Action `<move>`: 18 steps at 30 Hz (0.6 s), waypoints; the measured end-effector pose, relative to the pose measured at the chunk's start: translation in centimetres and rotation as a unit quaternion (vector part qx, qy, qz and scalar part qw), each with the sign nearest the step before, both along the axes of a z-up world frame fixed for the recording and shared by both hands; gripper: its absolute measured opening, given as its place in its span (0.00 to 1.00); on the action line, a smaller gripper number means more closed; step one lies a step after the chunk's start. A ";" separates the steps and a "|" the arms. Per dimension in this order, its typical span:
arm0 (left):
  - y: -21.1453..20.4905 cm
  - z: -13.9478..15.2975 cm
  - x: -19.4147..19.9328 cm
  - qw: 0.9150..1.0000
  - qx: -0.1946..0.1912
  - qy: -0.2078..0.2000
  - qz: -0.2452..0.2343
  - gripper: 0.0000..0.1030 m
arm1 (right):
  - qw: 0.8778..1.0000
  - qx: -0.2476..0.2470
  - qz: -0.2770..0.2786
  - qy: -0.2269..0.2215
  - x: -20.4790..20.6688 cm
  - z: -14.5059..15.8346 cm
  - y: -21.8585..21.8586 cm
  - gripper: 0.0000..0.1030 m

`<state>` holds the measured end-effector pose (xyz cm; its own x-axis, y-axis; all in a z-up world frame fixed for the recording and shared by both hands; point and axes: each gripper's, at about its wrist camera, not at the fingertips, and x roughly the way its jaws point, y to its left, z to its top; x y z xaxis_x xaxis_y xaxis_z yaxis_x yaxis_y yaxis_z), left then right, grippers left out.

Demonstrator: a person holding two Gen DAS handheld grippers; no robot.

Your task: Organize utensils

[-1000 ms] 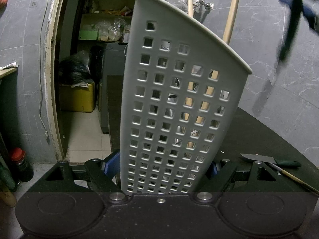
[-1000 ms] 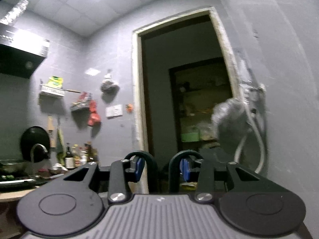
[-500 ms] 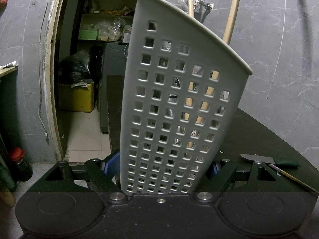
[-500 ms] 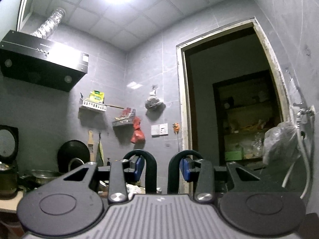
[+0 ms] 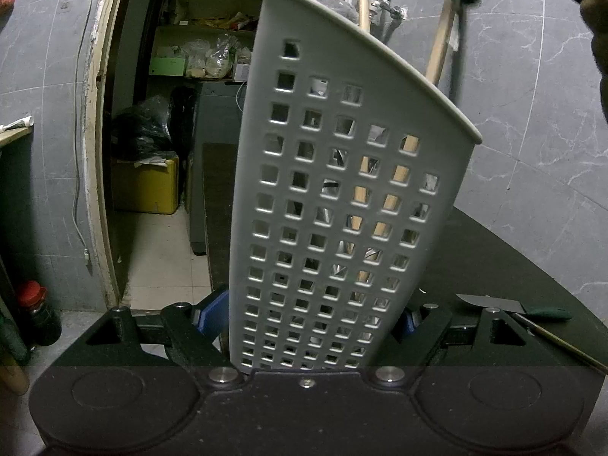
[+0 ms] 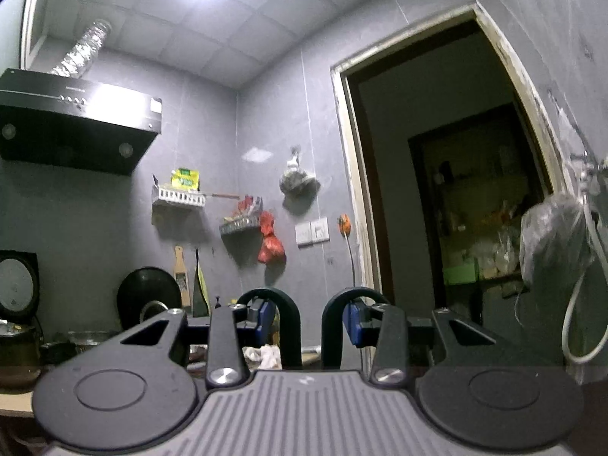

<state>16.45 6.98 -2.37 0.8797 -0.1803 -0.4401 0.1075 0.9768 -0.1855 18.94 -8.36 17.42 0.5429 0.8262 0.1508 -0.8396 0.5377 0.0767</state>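
Observation:
My left gripper (image 5: 315,319) is shut on the base of a white perforated utensil holder (image 5: 342,174), which stands tilted and fills the left wrist view. Two wooden handles (image 5: 440,41) stick out of its top, and metal utensils show through the holes. My right gripper (image 6: 311,315) is shut on the two black loop handles of a pair of scissors (image 6: 283,326), its blue pads pressing on their outer sides. In the left wrist view the dark scissors (image 5: 461,19) hang blurred just above the holder's right rim, under a hand (image 5: 596,19).
A green-handled knife (image 5: 494,304) and a thin wooden stick (image 5: 562,345) lie on the black table (image 5: 494,250) to the right of the holder. A doorway (image 5: 152,152) to a storeroom opens on the left. A tap (image 5: 383,3) sits on the grey wall behind.
In the left wrist view the dark scissors have moved left from the top right corner to just over the holder. The right wrist view has swung, so the doorway sits further right. The holder has stayed still.

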 end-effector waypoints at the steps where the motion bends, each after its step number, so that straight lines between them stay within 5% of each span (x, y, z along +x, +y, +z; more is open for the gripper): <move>1: 0.0 0.0 0.0 1.000 0.000 0.000 0.000 0.81 | 1.000 -0.003 0.000 0.004 0.2 -0.3 0.0 0.42; 18: -0.3 -0.1 0.2 1.000 0.004 0.002 0.000 0.81 | 0.997 -0.054 -0.044 0.033 0.2 -3.6 2.1 0.42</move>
